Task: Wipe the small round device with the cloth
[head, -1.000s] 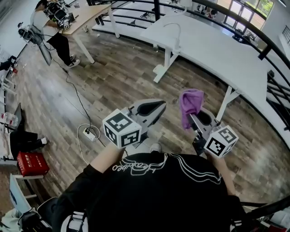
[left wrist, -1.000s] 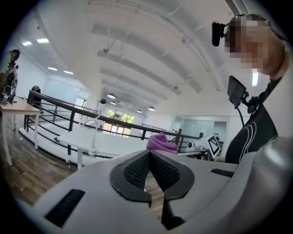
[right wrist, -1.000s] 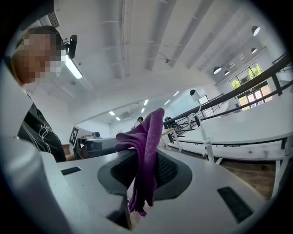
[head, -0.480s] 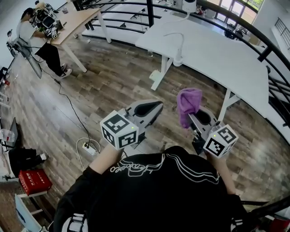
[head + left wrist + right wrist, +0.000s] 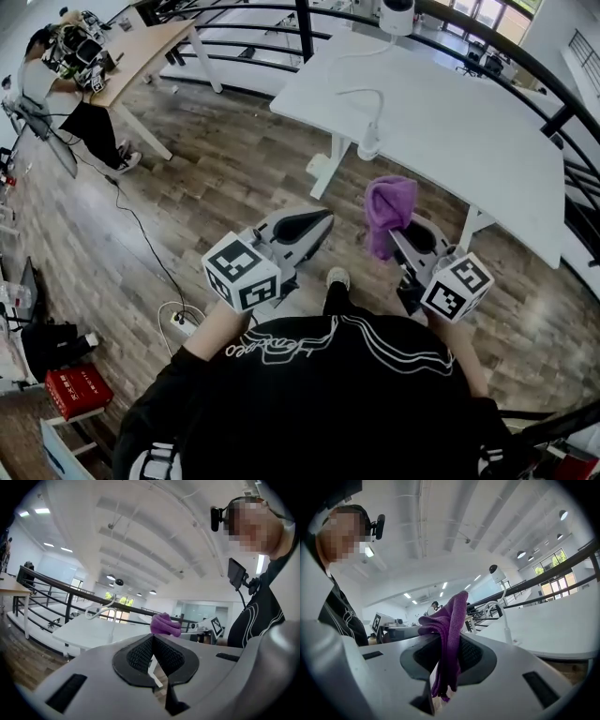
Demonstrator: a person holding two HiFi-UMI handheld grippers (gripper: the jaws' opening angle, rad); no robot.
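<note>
Purple cloth [image 5: 392, 204] rides clamped in the right hand-held gripper [image 5: 398, 242] as its holder nears a white table [image 5: 469, 122], which sits lower and larger in the head view than a second ago. The small round device [image 5: 397, 13], out of frame then, now shows at the table's far edge, well apart from the cloth. A shoe [image 5: 337, 278] has appeared between the two tools. The cloth stands upright between the jaws, its long axis running up and down in the right gripper view, with a folded crest above and loose ends hanging below. It is soft, bunched and creased. The device is white and rounded, with a dark face; which way it faces is unclear. The left hand-held gripper [image 5: 324, 219] is clenched on nothing, jaws together.
</note>
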